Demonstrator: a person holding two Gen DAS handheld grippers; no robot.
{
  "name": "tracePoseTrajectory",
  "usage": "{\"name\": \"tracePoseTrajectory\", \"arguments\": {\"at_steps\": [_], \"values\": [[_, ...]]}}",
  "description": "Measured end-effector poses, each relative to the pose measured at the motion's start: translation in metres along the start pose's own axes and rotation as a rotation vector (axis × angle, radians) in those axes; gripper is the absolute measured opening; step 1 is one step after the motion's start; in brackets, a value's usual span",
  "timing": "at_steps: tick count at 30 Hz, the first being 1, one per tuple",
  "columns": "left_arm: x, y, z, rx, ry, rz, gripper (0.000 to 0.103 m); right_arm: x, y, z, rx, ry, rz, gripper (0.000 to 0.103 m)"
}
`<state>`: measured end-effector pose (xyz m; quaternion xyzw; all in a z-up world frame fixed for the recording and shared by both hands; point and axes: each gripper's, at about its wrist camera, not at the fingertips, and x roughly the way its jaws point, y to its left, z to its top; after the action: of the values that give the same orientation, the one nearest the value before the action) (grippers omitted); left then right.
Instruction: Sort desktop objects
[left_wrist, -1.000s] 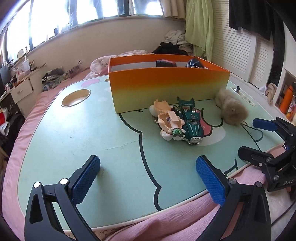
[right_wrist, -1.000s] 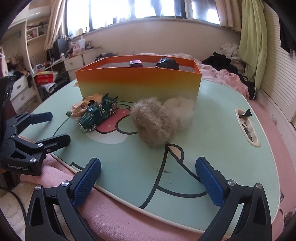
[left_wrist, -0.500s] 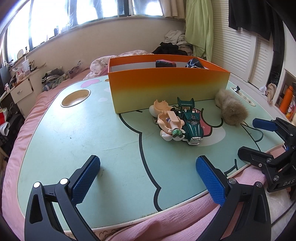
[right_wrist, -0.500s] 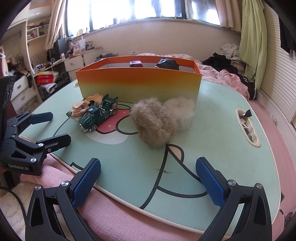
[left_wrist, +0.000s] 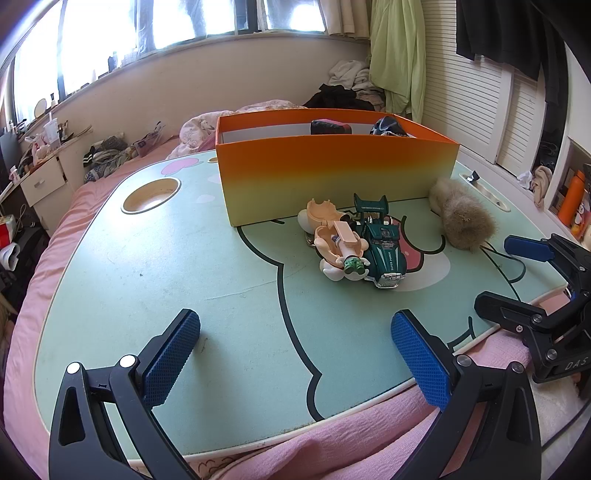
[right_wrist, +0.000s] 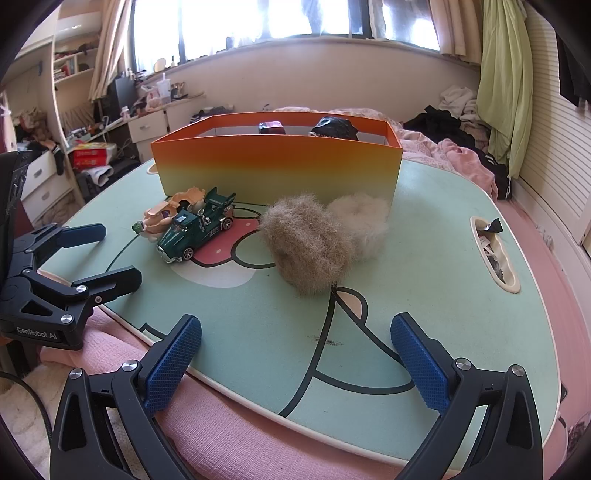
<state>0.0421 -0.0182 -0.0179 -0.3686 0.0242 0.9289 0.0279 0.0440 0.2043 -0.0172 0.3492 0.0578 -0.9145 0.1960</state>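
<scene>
Left hand-held gripper (left_wrist: 295, 354): jaws wide apart, empty, over the near desk edge, well in front of the orange box.
Right hand-held gripper (right_wrist: 295, 354): spread wide, gripping nothing, at the near edge, in front of the box's right half.
Orange box (left_wrist: 332, 177): upright toward the far side of the desk (left_wrist: 166, 266); orange rim fading to yellow at the base; two dark items showing above the back wall, too small to identify.
Green toy car (left_wrist: 382, 247): on the desk just in front of the box, nose pointing away from it, on the pink patch of the printed drawing.
Peach toy figure (left_wrist: 338, 245): lying in front of the box, touching the car's left side.
Brown fluffy ball (right_wrist: 308, 245): in front of the box's right end, to the right of the car.
Pale fluffy ball (right_wrist: 360, 219): between the brown ball and the box wall, touching the brown one.
Cup hollow (left_wrist: 150, 190): sunk into the desk, left of the box.
Pink blanket (right_wrist: 258, 424): under the desk's near edge, far from the box.
</scene>
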Motion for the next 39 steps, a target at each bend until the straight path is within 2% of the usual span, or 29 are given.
{"name": "tracePoseTrajectory", "arguments": {"at_steps": [39], "values": [[-0.0012,-0.0003,-0.0006,0.001,-0.001,0.000,0.103,0.0012,-0.0004,-0.0030,-0.001,-0.002,0.000,0.103]]}}
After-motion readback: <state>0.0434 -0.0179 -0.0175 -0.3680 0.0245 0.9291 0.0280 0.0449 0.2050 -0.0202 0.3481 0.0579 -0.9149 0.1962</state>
